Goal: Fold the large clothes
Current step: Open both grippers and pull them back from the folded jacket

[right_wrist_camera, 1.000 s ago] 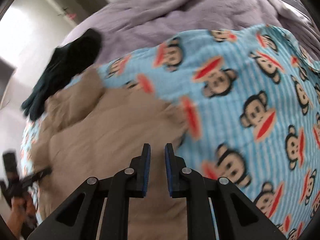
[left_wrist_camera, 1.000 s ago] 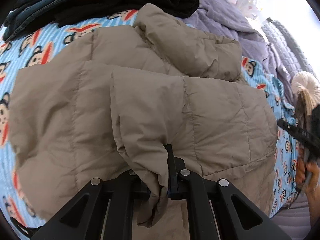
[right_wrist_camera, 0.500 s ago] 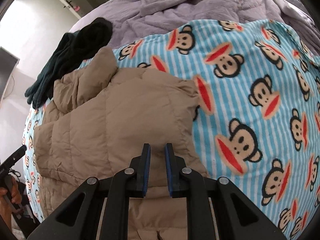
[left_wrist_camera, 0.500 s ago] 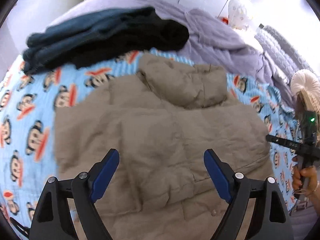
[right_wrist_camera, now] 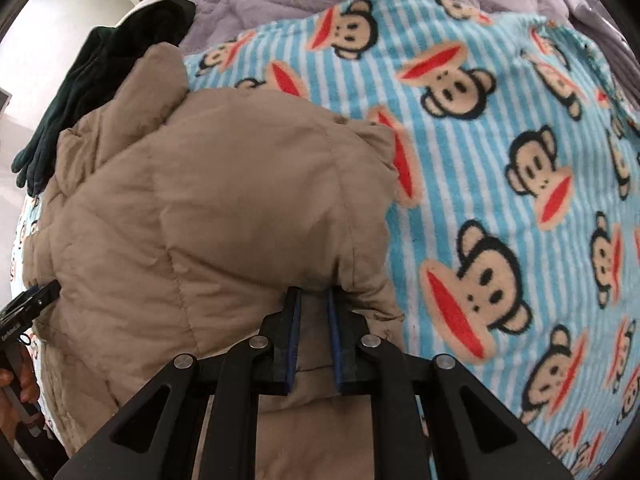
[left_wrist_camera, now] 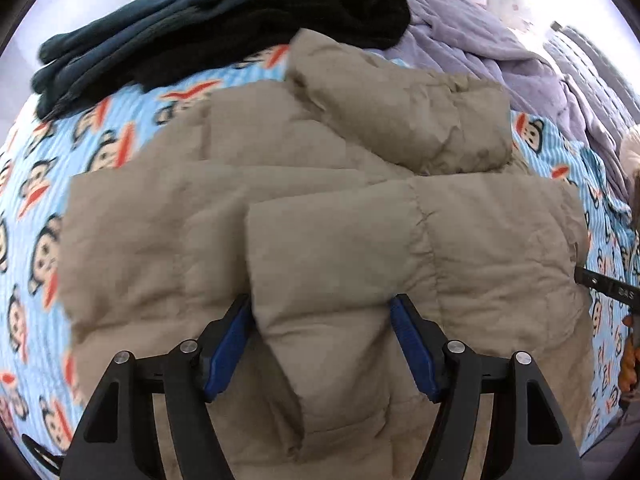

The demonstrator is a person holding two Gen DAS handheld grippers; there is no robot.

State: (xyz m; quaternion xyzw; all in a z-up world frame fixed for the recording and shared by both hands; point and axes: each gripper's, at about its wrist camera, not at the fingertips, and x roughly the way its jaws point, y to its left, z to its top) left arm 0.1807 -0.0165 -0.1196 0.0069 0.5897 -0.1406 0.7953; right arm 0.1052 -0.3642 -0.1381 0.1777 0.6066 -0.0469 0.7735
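A tan puffer jacket (left_wrist_camera: 340, 152) lies on the monkey-print blanket (left_wrist_camera: 36, 184), hood at the far end. One sleeve (left_wrist_camera: 328, 264) is folded across its body. My left gripper (left_wrist_camera: 318, 302) points down over that sleeve with the jaws wide and closing. The sleeve's end lies between the blue pads, and I see no pinch. In the right wrist view, the right gripper (right_wrist_camera: 313, 291) has its jaws almost shut, with a narrow slit between the pads. Its tips push against the jacket (right_wrist_camera: 224, 184) at its right edge.
A pile of dark folded clothes (left_wrist_camera: 200, 12) lies beyond the hood. A rumpled purple duvet (left_wrist_camera: 480, 40) covers the far right of the bed. Bare blanket (right_wrist_camera: 500, 128) spreads right of the jacket. A hand (right_wrist_camera: 16, 380) shows at the left edge.
The left gripper let go of the sleeve and opened wide, then came back down over the folded sleeve with its jaws narrowing. The right gripper sank onto the jacket's right edge.
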